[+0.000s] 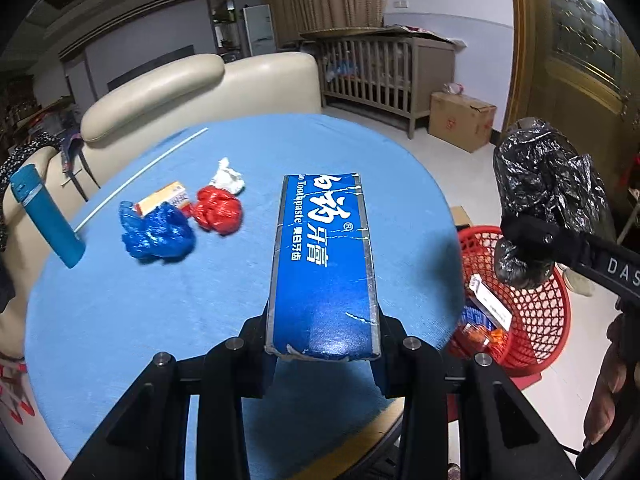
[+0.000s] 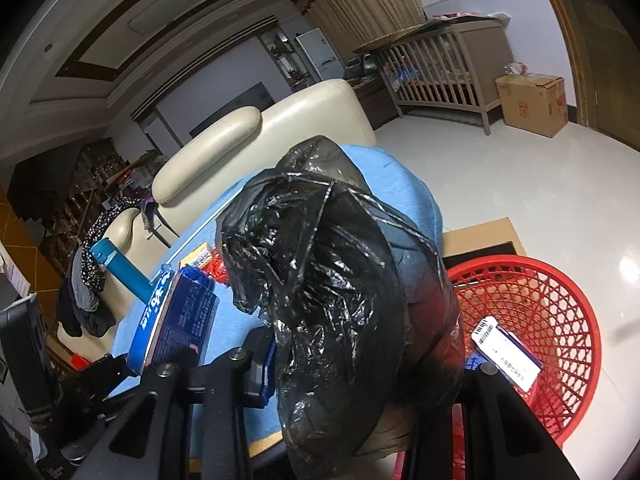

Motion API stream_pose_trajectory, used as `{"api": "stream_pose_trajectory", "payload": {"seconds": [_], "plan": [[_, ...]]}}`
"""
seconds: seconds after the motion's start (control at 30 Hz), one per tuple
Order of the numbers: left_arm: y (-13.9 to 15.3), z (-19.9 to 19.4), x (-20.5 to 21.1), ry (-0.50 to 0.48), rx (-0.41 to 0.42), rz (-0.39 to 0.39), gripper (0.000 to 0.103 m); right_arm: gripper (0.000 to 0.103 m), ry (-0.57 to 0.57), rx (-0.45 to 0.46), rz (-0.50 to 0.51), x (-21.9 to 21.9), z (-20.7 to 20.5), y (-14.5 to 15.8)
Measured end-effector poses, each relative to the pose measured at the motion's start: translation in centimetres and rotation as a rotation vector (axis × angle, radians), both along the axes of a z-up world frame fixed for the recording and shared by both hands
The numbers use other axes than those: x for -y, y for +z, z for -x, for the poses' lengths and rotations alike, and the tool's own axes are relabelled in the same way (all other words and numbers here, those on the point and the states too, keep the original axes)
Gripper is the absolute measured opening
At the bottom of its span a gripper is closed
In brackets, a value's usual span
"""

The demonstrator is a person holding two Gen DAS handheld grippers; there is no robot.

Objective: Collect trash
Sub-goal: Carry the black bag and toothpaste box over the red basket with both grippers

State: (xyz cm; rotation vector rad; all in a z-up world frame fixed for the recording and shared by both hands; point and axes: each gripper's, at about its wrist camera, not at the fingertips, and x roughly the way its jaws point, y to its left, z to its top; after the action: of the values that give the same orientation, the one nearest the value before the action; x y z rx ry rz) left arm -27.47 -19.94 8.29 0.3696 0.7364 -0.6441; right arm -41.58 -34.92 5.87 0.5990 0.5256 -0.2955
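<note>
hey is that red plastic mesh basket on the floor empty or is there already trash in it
Not empty. The red plastic mesh basket already holds a white barcoded carton, and the left wrist view shows orange scraps at its bottom.

Toothpaste box (image 1: 324, 268): white print on blue, the Latin word "Toothpaste" with its start cut off ("…ao Toothpaste"), an ® mark, and large Chinese characters 牙膏 with a smaller row beside them.
Black arm at right edge of the left wrist view (image 1: 612, 264): white letters "DAS", the rest out of frame.
White card in the red basket (image 2: 506, 354): a barcode and small print, too small to read.
Cardboard box (image 2: 534, 104): red markings, unreadable.
</note>
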Motion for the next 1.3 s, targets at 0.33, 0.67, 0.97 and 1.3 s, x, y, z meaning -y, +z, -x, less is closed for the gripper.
{"api": "stream_pose_trajectory", "payload": {"seconds": [0.33, 0.67, 0.97, 1.3], "plan": [[-0.1, 0.9, 0.9, -0.031, 0.000, -0.009, 0.040, 0.041, -0.019, 0.010, -0.008, 0.9, 1.2, -0.1], [0.1, 1.9, 2.6, -0.079, 0.010, -0.016, 0.040, 0.041, -0.068, 0.005, -0.010, 2.6, 2.9, -0.4], [0.5, 3.1, 5.0, -0.139, 0.024, -0.026, 0.040, 0.041, -0.112, 0.001, -0.017, 4.4, 4.2, -0.9], [0.5, 3.9, 7.1, -0.183, 0.012, -0.038, 0.040, 0.041, -0.169, -0.011, -0.036, 6.5, 6.3, -1.8]]}}
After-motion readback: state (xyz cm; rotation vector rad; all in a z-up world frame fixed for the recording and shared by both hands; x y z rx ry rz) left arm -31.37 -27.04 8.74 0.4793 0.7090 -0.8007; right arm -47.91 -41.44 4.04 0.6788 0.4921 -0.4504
